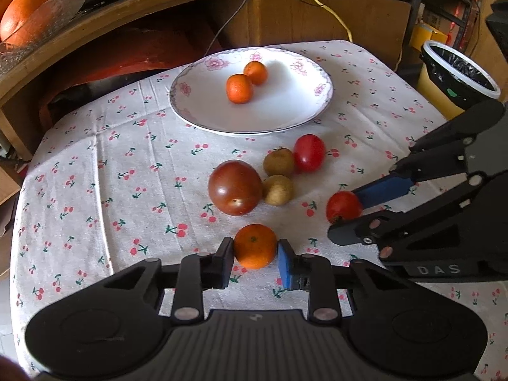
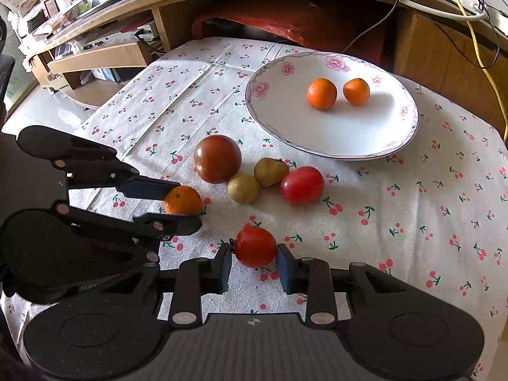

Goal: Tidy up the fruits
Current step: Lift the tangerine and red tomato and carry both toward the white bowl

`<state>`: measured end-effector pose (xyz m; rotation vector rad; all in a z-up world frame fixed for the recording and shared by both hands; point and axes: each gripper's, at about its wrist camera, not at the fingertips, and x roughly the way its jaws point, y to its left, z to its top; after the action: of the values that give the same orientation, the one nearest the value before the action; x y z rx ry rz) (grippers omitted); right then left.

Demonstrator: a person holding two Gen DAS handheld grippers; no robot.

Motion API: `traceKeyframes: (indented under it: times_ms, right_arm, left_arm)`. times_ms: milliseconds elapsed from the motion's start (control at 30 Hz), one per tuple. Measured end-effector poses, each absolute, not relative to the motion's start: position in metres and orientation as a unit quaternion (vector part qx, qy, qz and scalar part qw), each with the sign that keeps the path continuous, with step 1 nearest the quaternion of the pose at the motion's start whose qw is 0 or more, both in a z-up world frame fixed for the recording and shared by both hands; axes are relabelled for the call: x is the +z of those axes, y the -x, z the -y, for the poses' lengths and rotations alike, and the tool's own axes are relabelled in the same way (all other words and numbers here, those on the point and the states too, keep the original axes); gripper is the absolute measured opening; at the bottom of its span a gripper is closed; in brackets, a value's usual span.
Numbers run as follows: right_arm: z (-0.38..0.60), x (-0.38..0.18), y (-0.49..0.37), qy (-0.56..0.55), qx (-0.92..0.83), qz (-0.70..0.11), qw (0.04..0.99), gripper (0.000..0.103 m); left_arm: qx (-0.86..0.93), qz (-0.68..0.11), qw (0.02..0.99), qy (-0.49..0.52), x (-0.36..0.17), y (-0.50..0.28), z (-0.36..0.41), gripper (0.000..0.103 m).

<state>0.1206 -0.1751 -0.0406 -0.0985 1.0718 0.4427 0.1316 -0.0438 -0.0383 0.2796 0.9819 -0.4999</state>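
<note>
A white flowered plate (image 1: 285, 108) (image 2: 317, 133) at the back of the table holds two small oranges (image 1: 239, 88) (image 2: 321, 93). On the cherry-print cloth lie a large dark tomato (image 1: 235, 187) (image 2: 217, 158), two small brown fruits (image 1: 278, 176) (image 2: 243, 188) and an oval red tomato (image 1: 309, 152) (image 2: 301, 185). My left gripper (image 1: 255, 254) (image 2: 182, 204) is shut on a third orange (image 1: 255, 247) (image 2: 183, 201) that rests on the cloth. My right gripper (image 2: 254, 258) (image 1: 347, 211) is shut on a small red tomato (image 2: 255, 247) (image 1: 344, 206), also on the cloth.
A wooden desk (image 1: 95, 22) with cables runs behind the table. A lined bin (image 1: 457, 73) stands at the table's right. A low wooden shelf (image 2: 95, 60) is off to the left. Bare cloth (image 2: 412, 222) lies to the right of the fruits.
</note>
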Motion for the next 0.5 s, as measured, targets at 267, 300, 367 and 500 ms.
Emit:
traceKeyframes:
  times_ms: [267, 300, 367, 500]
  right_arm:
    - [0.1743, -0.0421, -0.1210, 0.054, 0.204, -0.509, 0.834, 0.026]
    - [0.1744, -0.0421, -0.1208, 0.055, 0.204, -0.509, 0.835, 0.026]
    - [0.1744, -0.0420, -0.1217, 0.054, 0.202, -0.509, 0.835, 0.026]
    - [0.1757, -0.0428, -0.1218, 0.054, 0.199, -0.511, 0.834, 0.026]
  left_arm:
    - [-0.241, -0.467, 0.840, -0.137, -0.0391, -0.1302, 0.0463, 0.037]
    - [-0.241, -0.468, 0.839, -0.139, -0.0398, -0.1302, 0.0470, 0.037]
    - [-0.241, -0.468, 0.839, -0.140, -0.0403, -0.1303, 0.0471, 0.037]
    - [-0.241, -0.469, 0.838, -0.140, -0.0405, -0.1304, 0.0480, 0.037]
